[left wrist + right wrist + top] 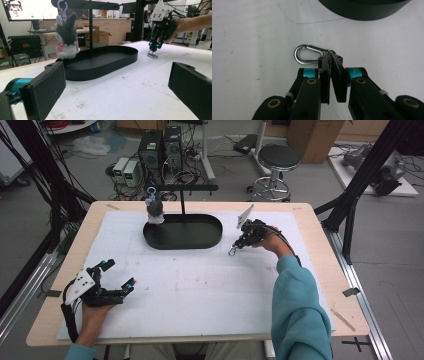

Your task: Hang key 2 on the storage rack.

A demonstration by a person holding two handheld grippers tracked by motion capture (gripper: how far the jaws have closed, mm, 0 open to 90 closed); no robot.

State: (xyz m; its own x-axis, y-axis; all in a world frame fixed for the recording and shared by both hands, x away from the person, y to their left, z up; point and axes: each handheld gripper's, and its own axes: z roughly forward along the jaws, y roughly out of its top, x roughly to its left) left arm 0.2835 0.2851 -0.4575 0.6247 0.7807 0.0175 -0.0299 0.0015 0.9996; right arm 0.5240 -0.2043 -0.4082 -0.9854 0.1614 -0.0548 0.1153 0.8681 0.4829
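A silver carabiner clip (305, 53) lies on the white table cover, just right of the black oval tray (183, 232). My right gripper (329, 55) points down at it with its jaws shut on the clip's ring end; the same grip shows at the right gripper (235, 247) and far off at the clip (152, 55). A grey and pink plush toy (66, 37) hangs by a lilac clasp from the black stand's crossbar (187, 187) over the tray's left end. My left gripper (119, 276) rests open near the table's front left, nothing between its jaws.
The black stand's post (183, 202) rises from the back of the tray. A stool (278, 157), computer boxes and cables stand on the floor beyond the table's far edge. Black frame struts flank the table on both sides.
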